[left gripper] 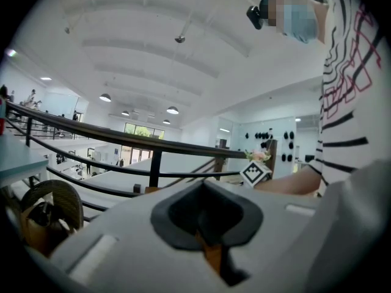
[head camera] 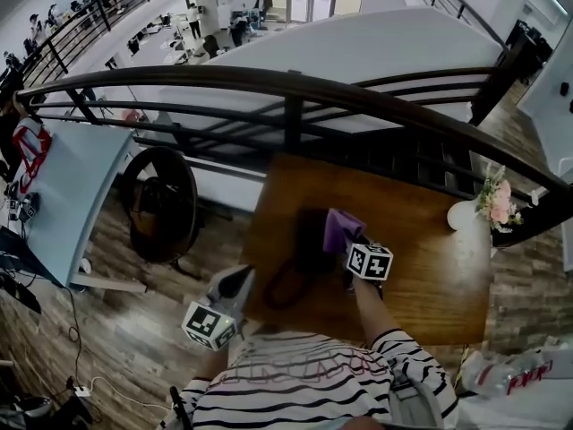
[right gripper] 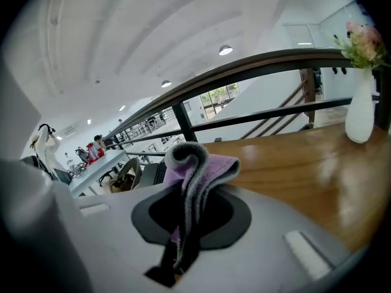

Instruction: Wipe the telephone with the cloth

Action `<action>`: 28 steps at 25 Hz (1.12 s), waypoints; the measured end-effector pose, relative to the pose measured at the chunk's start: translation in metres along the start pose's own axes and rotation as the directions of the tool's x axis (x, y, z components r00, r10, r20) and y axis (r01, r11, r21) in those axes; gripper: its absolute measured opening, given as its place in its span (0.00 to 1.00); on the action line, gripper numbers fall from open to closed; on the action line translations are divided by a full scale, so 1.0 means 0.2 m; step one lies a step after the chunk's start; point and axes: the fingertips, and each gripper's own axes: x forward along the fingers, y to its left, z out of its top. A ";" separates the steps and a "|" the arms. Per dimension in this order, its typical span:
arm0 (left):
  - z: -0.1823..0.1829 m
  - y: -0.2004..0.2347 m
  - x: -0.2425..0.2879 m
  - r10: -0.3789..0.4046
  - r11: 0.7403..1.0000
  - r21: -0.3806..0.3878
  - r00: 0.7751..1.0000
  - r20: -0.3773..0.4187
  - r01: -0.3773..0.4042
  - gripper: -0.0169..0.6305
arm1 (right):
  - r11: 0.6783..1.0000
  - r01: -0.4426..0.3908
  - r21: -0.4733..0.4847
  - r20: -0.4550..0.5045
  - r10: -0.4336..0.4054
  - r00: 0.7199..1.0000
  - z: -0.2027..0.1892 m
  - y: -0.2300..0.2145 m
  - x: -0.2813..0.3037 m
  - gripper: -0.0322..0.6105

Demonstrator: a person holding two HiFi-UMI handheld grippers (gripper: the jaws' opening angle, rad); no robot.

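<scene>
Your right gripper (head camera: 349, 245) is clenched on the purple cloth (head camera: 341, 227). In the right gripper view a grey-edged fold stands up out of the closed jaws and the rest is pinched between them. From the head view, the cloth sits over the far right part of the dark telephone (head camera: 304, 240), which lies near the middle of the wooden table (head camera: 421, 276), with its cord (head camera: 285, 287) looping off to the near left. Whether the cloth is pressing on the phone or just above it can't be told from here.

Your left gripper (head camera: 235, 285) is by the near left edge of the table, close to the cord loop. Its jaws are pressed together with nothing between them, and it isn't touching the phone.

This looks like the wiping step itself, at or just before contact. Most of the phone's surface is probably still to be covered.

Next, you'll likely want to bring the free fold down flat and draw it across the phone toward the near left with light pressure. The phone may slide, so steadying it with the left gripper could help. The white vase (head camera: 463, 213) of flowers stands well clear at the far right.
</scene>
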 end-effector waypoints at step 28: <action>-0.06 -0.11 -0.25 0.136 0.990 -0.030 0.991 0.020 -0.135 0.03 | 0.960 -0.281 0.001 -0.059 0.281 0.958 -0.27 0.48 0.01 0.11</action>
